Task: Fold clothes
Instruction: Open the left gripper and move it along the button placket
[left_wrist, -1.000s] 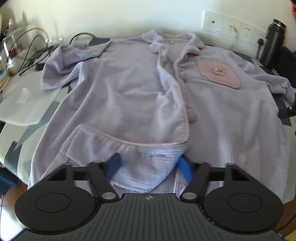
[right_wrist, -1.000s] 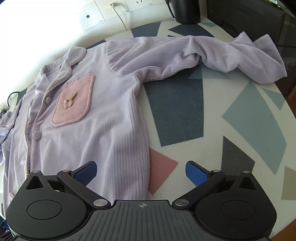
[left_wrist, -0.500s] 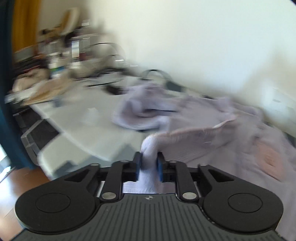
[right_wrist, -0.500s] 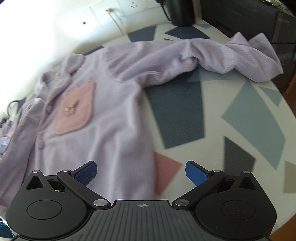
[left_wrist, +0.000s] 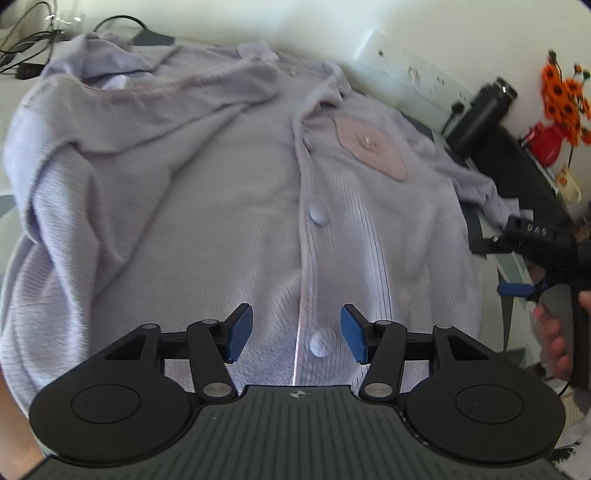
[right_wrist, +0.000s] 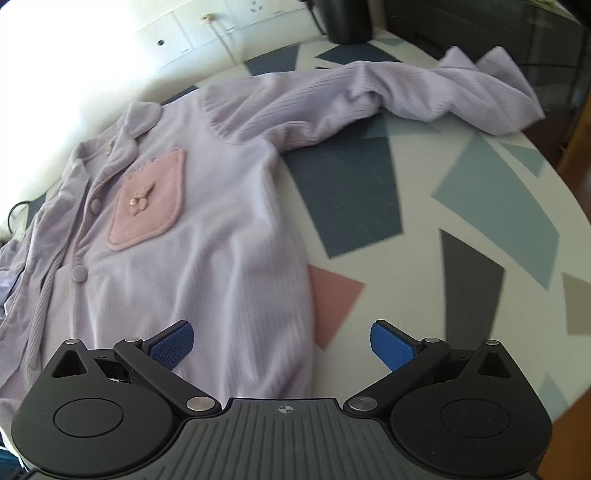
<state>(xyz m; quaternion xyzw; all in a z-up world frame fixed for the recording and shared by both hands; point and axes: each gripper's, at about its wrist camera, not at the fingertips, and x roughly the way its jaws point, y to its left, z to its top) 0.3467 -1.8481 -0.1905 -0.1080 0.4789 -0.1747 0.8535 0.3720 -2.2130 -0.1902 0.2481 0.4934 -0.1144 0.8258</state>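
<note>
The left gripper (left_wrist: 296, 334) is closest in its own view. Its blue fingers (left_wrist: 239, 333) are moving apart and hold nothing. They hang just above the bottom of the purple pajama top (left_wrist: 229, 192), near a round button (left_wrist: 320, 344) on the front strip.

The right gripper (right_wrist: 281, 345) has its fingers spread wide, and they hold nothing too. One finger (right_wrist: 173, 344) is over the side edge of the pajama top (right_wrist: 207, 236), and the other is over the bare table (right_wrist: 461, 206). In the left view a hand (left_wrist: 557, 336) holds this gripper at the right edge of the picture.

The pajama top lies flat on the table with its front facing up and closed. The table has a cover with grey, blue and pink shapes. Farther up the top is a pink pocket (right_wrist: 147, 206). One sleeve (right_wrist: 406, 92) lies stretched out across the table toward the far right corner. The other side of the top is bunched in folds on the left.

At the back, by the wall, stand a black bottle (left_wrist: 480, 114) and some orange flowers (left_wrist: 565, 99). Black cables (left_wrist: 33, 40) lie in the far left corner.
</note>
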